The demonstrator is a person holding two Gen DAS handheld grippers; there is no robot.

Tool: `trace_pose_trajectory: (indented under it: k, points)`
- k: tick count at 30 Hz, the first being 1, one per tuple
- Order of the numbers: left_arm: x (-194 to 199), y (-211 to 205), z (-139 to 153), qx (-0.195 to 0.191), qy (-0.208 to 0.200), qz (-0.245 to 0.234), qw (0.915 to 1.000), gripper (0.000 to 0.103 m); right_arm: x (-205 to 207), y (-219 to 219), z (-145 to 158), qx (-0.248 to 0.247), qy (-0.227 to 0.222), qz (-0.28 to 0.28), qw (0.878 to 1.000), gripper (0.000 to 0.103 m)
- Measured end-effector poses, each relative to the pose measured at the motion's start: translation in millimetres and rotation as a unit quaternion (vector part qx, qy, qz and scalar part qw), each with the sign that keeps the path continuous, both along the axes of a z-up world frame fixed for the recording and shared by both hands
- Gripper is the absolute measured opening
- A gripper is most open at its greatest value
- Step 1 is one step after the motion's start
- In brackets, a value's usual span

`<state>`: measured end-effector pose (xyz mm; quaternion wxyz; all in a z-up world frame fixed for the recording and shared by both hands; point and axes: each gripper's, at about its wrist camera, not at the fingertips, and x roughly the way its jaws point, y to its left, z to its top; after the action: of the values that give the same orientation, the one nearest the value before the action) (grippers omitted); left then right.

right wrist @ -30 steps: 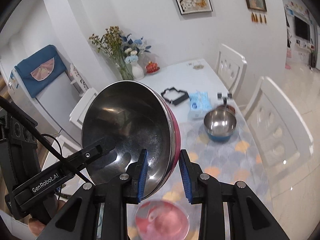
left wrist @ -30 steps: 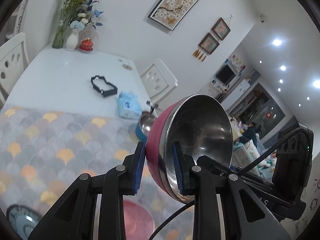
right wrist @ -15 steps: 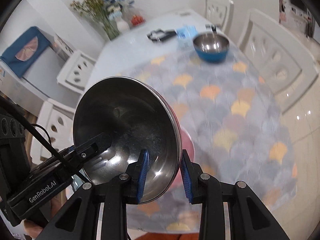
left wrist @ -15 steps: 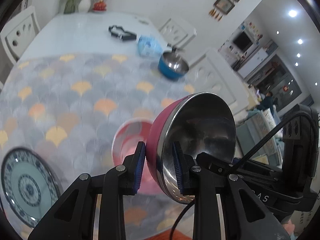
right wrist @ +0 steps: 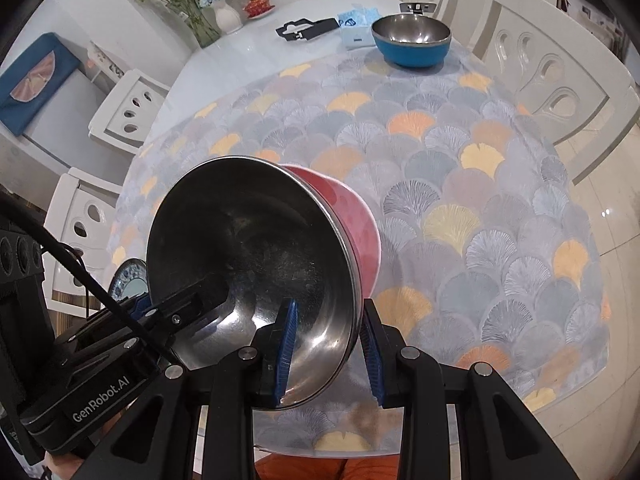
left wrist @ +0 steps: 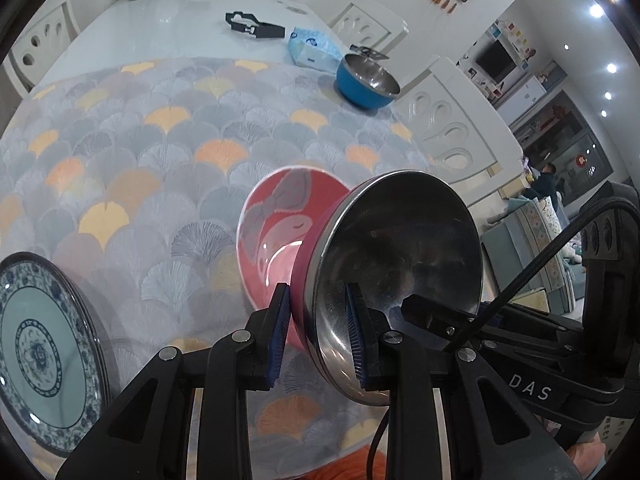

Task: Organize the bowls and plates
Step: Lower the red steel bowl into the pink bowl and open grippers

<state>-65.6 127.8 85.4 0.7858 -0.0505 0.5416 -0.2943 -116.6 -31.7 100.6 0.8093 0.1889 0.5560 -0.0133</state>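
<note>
A steel bowl with a pink outside [left wrist: 396,272] [right wrist: 248,256] is held tilted by both grippers, one on each side of its rim. My left gripper [left wrist: 318,336] is shut on the rim, and my right gripper [right wrist: 330,350] is shut on the opposite rim. The bowl hangs just above a pink ceramic bowl [left wrist: 276,232] [right wrist: 356,224] on the patterned tablecloth. A blue-patterned plate [left wrist: 44,356] [right wrist: 130,280] lies at the near left. A blue steel bowl [left wrist: 366,80] [right wrist: 412,42] stands at the far right.
A tissue pack [left wrist: 314,46] [right wrist: 356,26] and a black frame [left wrist: 254,26] [right wrist: 306,28] lie beyond the cloth. Vases with flowers [right wrist: 216,4] stand at the far end. White chairs [left wrist: 452,128] [right wrist: 552,64] surround the table.
Both grippers have lowered the steel bowl toward the table, bringing it down over the pink ceramic bowl. Both views now look down at the tabletop.
</note>
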Motion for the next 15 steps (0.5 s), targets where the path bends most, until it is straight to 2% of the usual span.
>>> trace_pose_trajectory:
  k: [15]
  points:
    - [16, -4, -16, 0.012, 0.016, -0.002, 0.9998, 0.024, 8, -2, -12, 0.006, 0.019, -0.006, 1.0, 0.031]
